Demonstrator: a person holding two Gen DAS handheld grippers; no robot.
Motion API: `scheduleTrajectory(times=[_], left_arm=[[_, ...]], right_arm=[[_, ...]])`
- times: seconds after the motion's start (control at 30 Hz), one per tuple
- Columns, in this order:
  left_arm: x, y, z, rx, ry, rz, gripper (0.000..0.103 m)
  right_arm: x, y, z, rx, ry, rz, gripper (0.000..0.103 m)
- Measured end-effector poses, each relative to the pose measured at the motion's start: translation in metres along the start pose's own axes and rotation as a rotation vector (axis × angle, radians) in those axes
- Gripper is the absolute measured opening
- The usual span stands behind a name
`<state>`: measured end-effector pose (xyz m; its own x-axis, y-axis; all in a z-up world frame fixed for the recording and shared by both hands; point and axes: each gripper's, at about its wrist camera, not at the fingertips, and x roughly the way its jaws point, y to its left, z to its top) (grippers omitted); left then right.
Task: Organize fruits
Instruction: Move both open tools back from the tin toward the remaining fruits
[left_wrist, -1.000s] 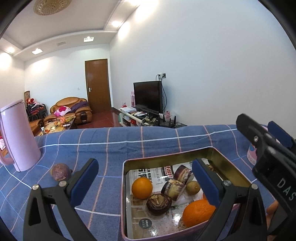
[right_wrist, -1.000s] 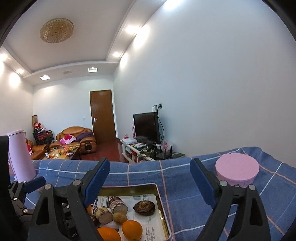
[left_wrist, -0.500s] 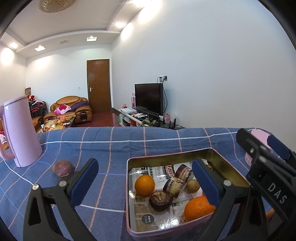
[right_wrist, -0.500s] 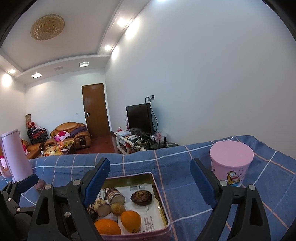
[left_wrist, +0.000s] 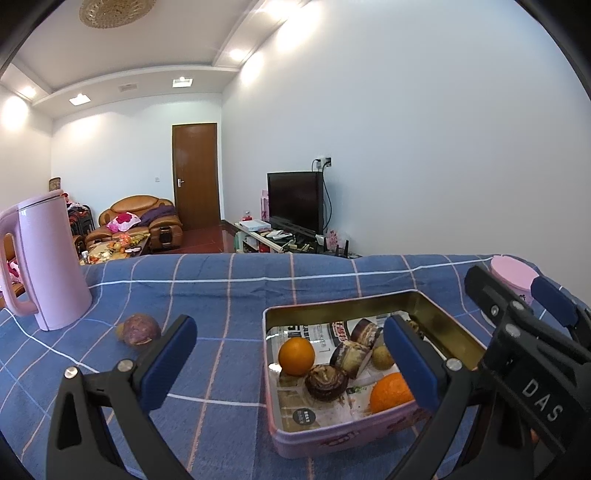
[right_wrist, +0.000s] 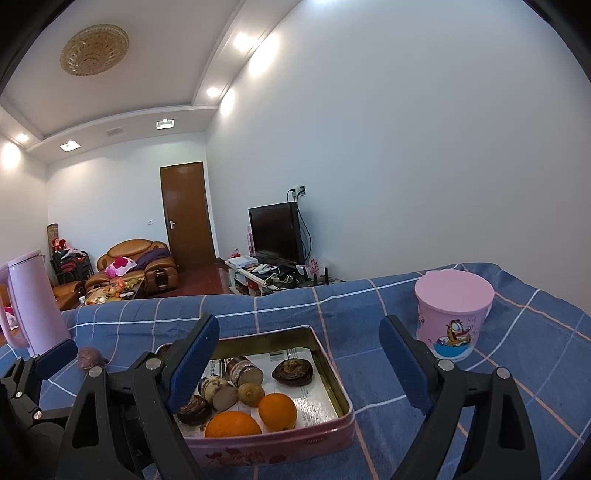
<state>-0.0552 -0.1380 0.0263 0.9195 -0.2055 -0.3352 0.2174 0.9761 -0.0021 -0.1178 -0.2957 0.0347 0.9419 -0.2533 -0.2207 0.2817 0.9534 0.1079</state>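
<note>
Sitting in the pink tin (left_wrist: 332, 439) are two oranges (left_wrist: 296, 356), a small brownish fruit and some dark roundish pieces that are hard to name. The left gripper's (left_wrist: 291, 354) right finger covers part of the nearer orange (left_wrist: 388, 393). A purple passion fruit (left_wrist: 139, 329) lies left of the tin, something yellowish half hidden behind it. Left gripper is spread wide, empty, its right finger over the tin. Right gripper (right_wrist: 299, 363) is also spread and empty over the tin.

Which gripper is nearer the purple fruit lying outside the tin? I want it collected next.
Left. The left gripper is close beside the purple fruit; the right gripper is farther, past the tin.
</note>
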Motion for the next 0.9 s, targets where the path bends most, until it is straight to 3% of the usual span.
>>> scheduleTrajectory(times=[0.5,0.9], left_arm=[[-0.015,0.026,-0.008,0.000,0.026,-0.013,0.103],[-0.010,0.067,-0.009,-0.008,0.055,0.036,0.103]], right_arm=[[-0.008,0.016,-0.006,0.027,0.028,-0.048,0.090],[-0.005,0.051,-0.012,0.060,0.048,-0.024,0.090]])
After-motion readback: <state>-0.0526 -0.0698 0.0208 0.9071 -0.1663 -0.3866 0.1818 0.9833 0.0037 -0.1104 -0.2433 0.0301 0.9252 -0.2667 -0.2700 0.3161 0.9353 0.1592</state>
